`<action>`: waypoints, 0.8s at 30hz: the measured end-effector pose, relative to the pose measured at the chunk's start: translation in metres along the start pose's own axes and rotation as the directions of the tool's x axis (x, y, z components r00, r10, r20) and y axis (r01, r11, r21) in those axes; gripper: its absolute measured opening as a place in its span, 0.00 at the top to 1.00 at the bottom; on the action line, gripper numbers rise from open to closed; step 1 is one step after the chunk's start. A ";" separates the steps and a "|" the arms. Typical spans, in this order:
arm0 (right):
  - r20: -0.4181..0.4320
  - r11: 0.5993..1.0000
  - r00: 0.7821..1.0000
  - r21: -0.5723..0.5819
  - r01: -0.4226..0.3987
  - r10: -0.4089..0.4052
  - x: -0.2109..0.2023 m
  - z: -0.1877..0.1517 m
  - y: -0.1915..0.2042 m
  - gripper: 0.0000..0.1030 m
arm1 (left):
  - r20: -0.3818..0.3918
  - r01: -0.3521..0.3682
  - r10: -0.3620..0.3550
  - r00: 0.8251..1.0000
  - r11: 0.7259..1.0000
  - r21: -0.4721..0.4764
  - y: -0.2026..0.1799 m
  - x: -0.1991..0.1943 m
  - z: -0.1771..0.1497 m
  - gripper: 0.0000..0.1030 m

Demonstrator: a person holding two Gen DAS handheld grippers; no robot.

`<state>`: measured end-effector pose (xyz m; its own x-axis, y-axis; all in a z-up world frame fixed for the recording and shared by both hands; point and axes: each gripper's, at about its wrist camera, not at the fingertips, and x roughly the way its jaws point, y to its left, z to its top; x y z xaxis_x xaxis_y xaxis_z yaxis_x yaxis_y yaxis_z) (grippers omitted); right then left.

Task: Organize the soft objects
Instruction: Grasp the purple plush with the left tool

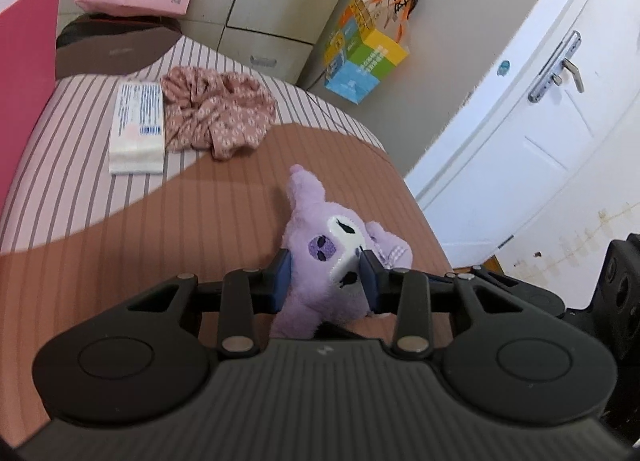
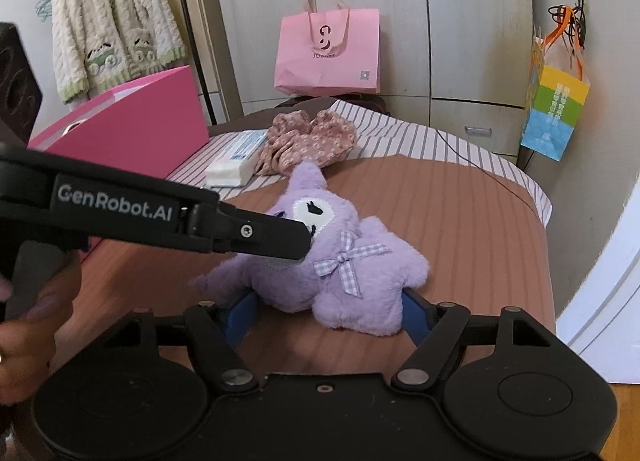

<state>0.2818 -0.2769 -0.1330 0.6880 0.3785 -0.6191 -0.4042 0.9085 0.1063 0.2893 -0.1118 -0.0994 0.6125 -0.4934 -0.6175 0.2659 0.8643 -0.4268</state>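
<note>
1. The bed (image 2: 460, 213) fills most of both views; its cover is smooth ribbed cloth, terracotta brown near the cameras and white with grey stripes farther back.
2. A bright pink box (image 2: 132, 129) with stiff flat walls stands at the bed's left edge, and a pale pink paper bag (image 2: 328, 57) with loop handles stands at the far end against the cupboards.
3. A crumpled pink flowered cloth (image 1: 218, 115) lies on the striped part, touching a flat white pack of tissues (image 1: 138, 129) in shiny wrap.
4. The purple plush toy (image 2: 340, 273) is fluffy and rounded, with a white face patch, pointed ears and a checked ribbon bow; it lies on the brown part of the bed, near the cameras.
5. The left hand-held gripper (image 1: 326, 281) is squeezed narrow on the toy's head, its blue pads pressing in from both sides.
6. The right hand-held gripper (image 2: 324, 315) stands wide, the toy's lower body between its blue fingers (image 2: 416, 315); whether they touch the fur I cannot tell.
</note>
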 end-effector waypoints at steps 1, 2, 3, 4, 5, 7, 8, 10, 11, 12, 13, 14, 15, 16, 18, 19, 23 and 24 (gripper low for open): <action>0.000 1.000 1.000 0.002 -0.001 0.001 -0.002 -0.002 0.002 0.18 | -0.003 -0.002 0.002 1.000 1.000 -0.006 0.000 -0.002 -0.003 0.65; -0.001 1.000 1.000 0.007 -0.001 0.001 -0.004 -0.004 0.004 0.17 | -0.008 -0.005 0.005 1.000 1.000 -0.013 0.000 -0.005 -0.006 0.65; -0.002 1.000 1.000 0.010 -0.001 0.001 -0.006 -0.007 0.007 0.17 | -0.014 -0.007 0.007 1.000 1.000 -0.022 0.000 -0.007 -0.008 0.65; -0.002 1.000 1.000 0.012 -0.001 0.001 -0.008 -0.009 0.009 0.17 | -0.024 -0.010 0.009 1.000 0.999 -0.035 0.001 -0.011 -0.010 0.65; -0.003 1.000 1.000 0.013 -0.002 0.002 -0.010 -0.011 0.012 0.16 | -0.028 -0.013 0.012 1.000 0.999 -0.043 0.001 -0.014 -0.012 0.65; -0.002 1.000 1.000 0.021 -0.007 0.007 -0.016 -0.016 0.019 0.16 | -0.036 -0.017 0.015 0.999 0.999 -0.049 0.000 -0.023 -0.016 0.65; -0.004 1.000 1.000 0.026 -0.008 0.008 -0.019 -0.017 0.023 0.16 | -0.038 -0.016 0.015 0.999 0.999 -0.045 0.000 -0.027 -0.018 0.65; -0.006 1.000 1.000 0.030 -0.008 0.008 -0.027 -0.020 0.031 0.16 | -0.040 -0.019 0.018 0.999 0.999 -0.035 -0.003 -0.038 -0.023 0.65; -0.007 0.999 1.000 0.032 -0.009 0.009 -0.031 -0.022 0.034 0.16 | -0.040 -0.018 0.017 0.999 0.999 -0.031 -0.004 -0.044 -0.025 0.65; -0.009 0.999 1.000 0.031 -0.008 0.009 -0.036 -0.023 0.038 0.16 | -0.040 -0.016 0.015 0.999 1.000 -0.026 -0.005 -0.049 -0.028 0.65; -0.010 0.999 1.000 0.031 -0.008 0.008 -0.040 -0.025 0.042 0.16 | -0.040 -0.013 0.012 0.999 1.000 -0.019 -0.006 -0.055 -0.030 0.65; -0.015 0.999 1.000 0.033 -0.010 0.010 -0.044 -0.026 0.046 0.16 | -0.041 -0.010 0.009 0.999 1.000 -0.012 -0.007 -0.059 -0.033 0.65; -0.022 0.999 1.000 0.037 -0.011 0.012 -0.047 -0.028 0.048 0.16 | -0.043 -0.007 0.007 0.999 1.000 0.000 -0.008 -0.065 -0.037 0.65; -0.030 0.999 0.999 0.042 -0.013 0.015 -0.050 -0.030 0.052 0.16 | -0.045 -0.007 0.007 0.999 1.000 0.012 -0.009 -0.069 -0.040 0.65; -0.045 0.999 0.999 0.046 -0.017 0.019 -0.056 -0.033 0.059 0.16 | -0.051 -0.010 0.013 0.999 0.999 0.052 -0.011 -0.079 -0.048 0.65; -0.053 0.999 0.998 0.042 -0.016 0.018 -0.058 -0.034 0.063 0.16 | -0.051 -0.015 0.018 0.999 0.997 0.074 -0.013 -0.082 -0.052 0.65; -0.078 1.000 0.997 0.012 -0.019 0.020 -0.067 -0.042 0.079 0.17 | -0.046 -0.041 0.048 0.998 0.989 0.143 -0.022 -0.099 -0.068 0.64; -0.078 1.000 0.997 0.006 -0.021 0.022 -0.070 -0.043 0.082 0.17 | -0.039 -0.038 0.044 0.998 0.989 0.141 -0.021 -0.105 -0.070 0.64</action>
<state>0.1741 -0.2365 -0.1143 0.6302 0.3831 -0.6753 -0.4150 0.9013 0.1241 0.1671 -0.0846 -0.0717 0.5941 -0.4586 -0.6608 0.3446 0.8875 -0.3060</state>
